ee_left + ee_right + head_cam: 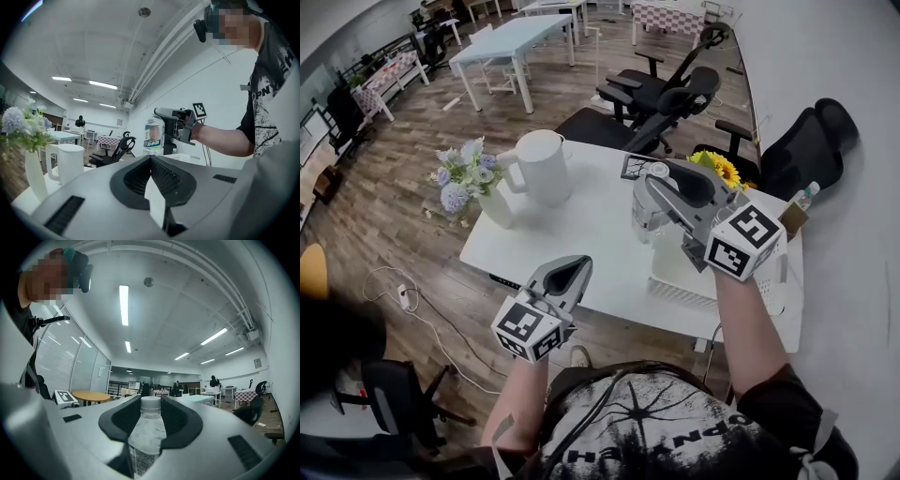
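Nearest you, your left gripper (570, 274) hangs by the table (581, 246) edge, jaws together, empty. Your right gripper (652, 192) already clamps the water bottle (643, 217) upright, just beside the white basket (680, 272); whether its base touches the table is hidden. Beyond stands the white jug (542, 167).

White table (591, 239) w/ jug (546, 167), vase (497, 208), basket (682, 277)

The bottle (149, 432) is made of clear, shiny plastic, and its cap is matt white. The right gripper (654, 192) and the left gripper (570, 272) are made of smooth, matt grey plastic, with rough black pads (180, 416). The table (581, 234) is smooth and white. The floor (394, 187) is made of wood.
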A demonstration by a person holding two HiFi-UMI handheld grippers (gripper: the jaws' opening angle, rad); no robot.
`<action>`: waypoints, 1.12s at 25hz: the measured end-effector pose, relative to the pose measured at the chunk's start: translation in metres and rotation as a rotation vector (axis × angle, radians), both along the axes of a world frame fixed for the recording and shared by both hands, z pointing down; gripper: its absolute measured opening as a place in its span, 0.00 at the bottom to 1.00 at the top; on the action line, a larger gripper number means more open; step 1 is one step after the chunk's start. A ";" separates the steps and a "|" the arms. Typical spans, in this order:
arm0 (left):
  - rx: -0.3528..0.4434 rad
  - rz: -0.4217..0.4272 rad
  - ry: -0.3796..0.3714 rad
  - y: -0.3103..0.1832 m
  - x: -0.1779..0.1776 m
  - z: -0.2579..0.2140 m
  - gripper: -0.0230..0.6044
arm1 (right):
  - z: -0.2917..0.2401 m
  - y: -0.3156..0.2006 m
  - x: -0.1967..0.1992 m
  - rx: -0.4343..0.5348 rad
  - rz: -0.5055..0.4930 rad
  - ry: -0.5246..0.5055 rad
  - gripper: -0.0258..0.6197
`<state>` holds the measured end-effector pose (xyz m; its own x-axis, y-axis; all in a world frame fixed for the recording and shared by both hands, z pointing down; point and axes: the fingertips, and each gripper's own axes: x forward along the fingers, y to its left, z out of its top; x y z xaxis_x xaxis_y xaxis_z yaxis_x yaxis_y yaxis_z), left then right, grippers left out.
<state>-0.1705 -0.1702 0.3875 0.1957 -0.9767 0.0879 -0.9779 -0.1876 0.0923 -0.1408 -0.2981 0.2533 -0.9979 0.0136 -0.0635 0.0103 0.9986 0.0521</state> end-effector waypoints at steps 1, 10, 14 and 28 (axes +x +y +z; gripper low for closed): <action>-0.003 -0.003 0.001 0.002 -0.006 0.001 0.05 | 0.003 0.004 -0.008 -0.004 -0.007 0.005 0.27; -0.025 -0.028 0.007 0.027 -0.070 0.011 0.05 | 0.032 0.044 -0.083 -0.058 -0.061 0.033 0.27; -0.034 -0.033 0.003 0.038 -0.096 0.014 0.05 | 0.044 0.057 -0.113 -0.071 -0.064 0.049 0.27; -0.086 -0.001 0.027 0.058 -0.152 0.041 0.05 | 0.120 0.072 -0.175 -0.128 -0.009 0.148 0.27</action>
